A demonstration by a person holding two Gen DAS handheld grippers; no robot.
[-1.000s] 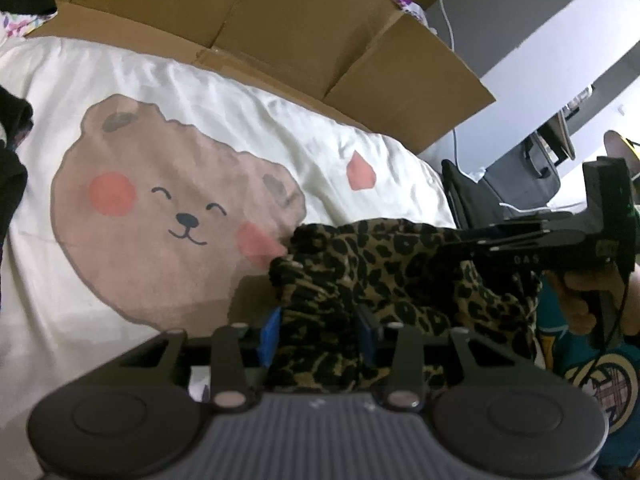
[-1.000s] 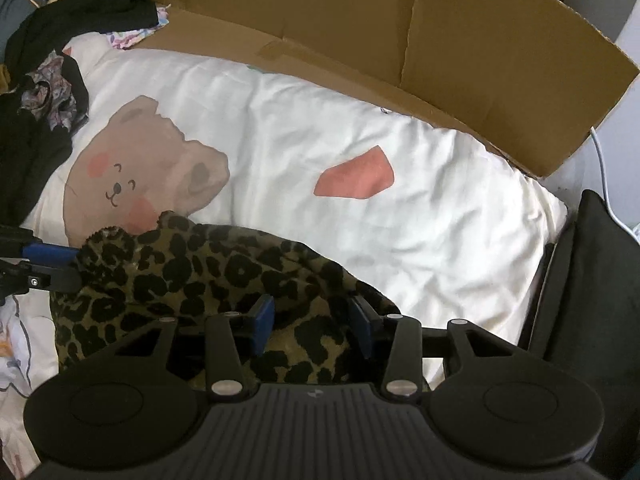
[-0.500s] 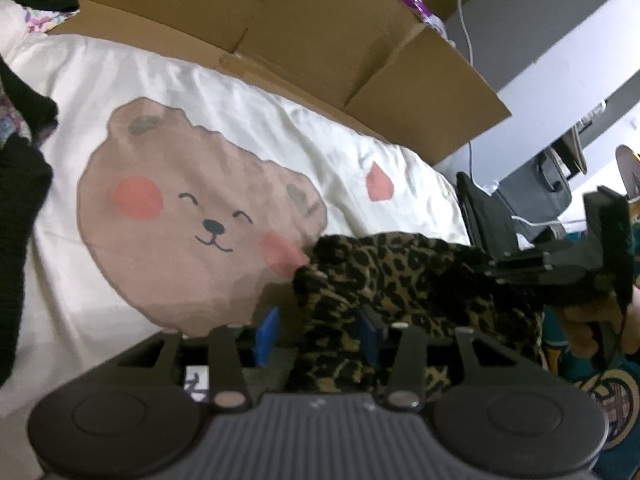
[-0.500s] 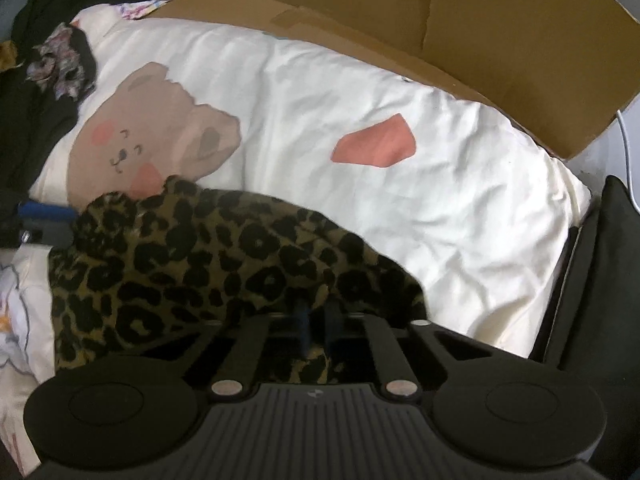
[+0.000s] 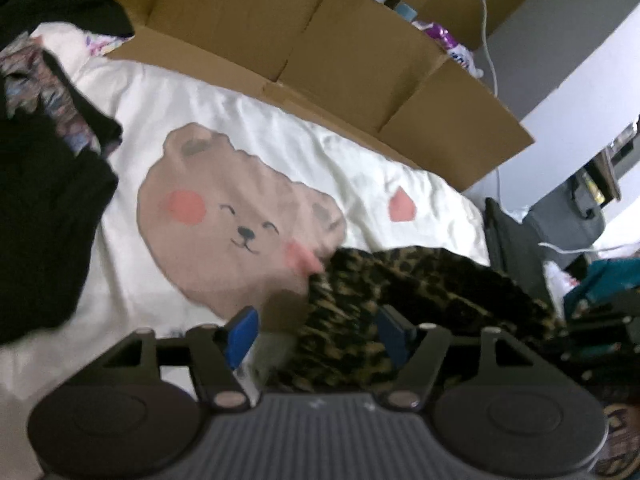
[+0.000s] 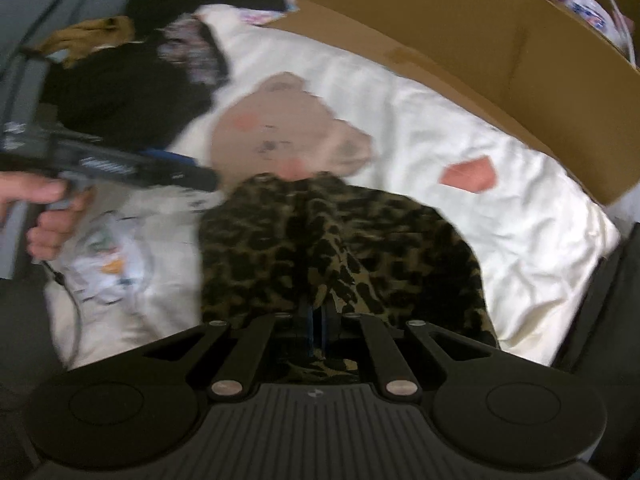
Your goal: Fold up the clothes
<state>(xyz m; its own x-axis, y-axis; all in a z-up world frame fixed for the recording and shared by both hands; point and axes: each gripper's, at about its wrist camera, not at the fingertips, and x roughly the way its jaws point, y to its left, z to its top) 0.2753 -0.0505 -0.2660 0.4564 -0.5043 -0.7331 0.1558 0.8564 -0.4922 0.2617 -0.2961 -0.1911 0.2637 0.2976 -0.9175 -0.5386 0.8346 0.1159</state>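
Leopard garment (image 6: 320,240) runs lengthwise from clenched right tool (image 6: 318,320) toward opening left tool (image 5: 316,334).

Each handheld unit has a black ribbed plastic housing with two round discs, silver pivot screws on black linkage arms, and blue finger pads (image 5: 242,334). The left gripper (image 6: 176,172) trails a thin grey cable.

Both pictures are blurry. Your leopard cloth (image 6: 336,240) hides the tips of your right gripper (image 6: 318,320). The black clothes (image 5: 40,208) run off the left edge. Your hand (image 6: 44,208) is cut off too.
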